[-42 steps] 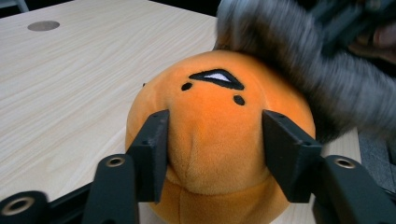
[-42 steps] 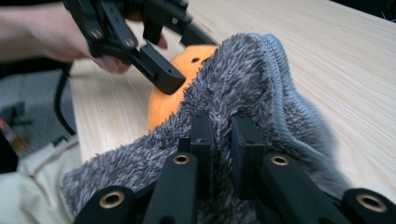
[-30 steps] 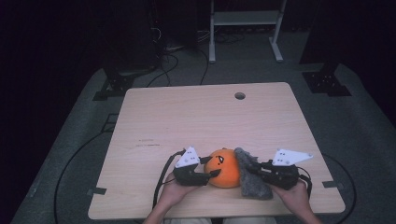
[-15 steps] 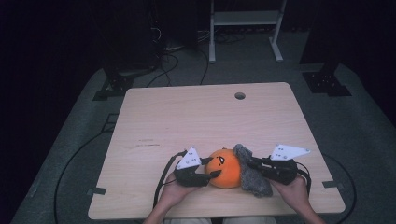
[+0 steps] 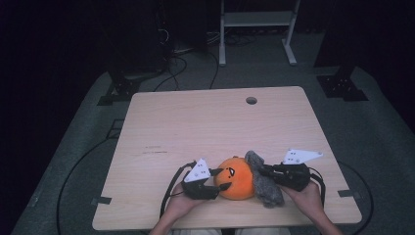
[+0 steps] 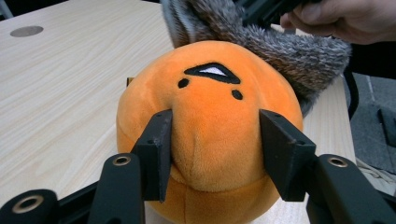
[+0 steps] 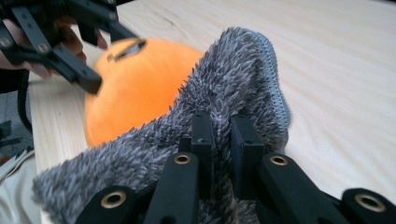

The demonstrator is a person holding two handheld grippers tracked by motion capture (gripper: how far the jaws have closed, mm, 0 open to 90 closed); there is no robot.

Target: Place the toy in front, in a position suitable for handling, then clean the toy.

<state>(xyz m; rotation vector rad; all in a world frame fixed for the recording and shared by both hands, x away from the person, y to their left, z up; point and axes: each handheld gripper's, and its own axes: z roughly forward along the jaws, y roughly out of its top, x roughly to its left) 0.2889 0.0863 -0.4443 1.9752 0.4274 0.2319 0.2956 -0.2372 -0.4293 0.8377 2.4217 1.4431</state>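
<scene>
Near the tabletop [image 5: 205, 122] edge, our left hand-held gripper [image 6: 215, 154] pinches the orange plush [image 6: 210, 121], jaws just loosened, so it may slip as the right hand-held gripper [image 7: 222, 154], clamped on grey fur [image 7: 233, 88], tugs

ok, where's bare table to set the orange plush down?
Free: the light wooden table from the round cable hole at the far edge down to mid-table, plus the near-left corner. Crowded: the near edge, where the orange round plush, grey furry cloth, left gripper and right gripper bunch together.
</scene>
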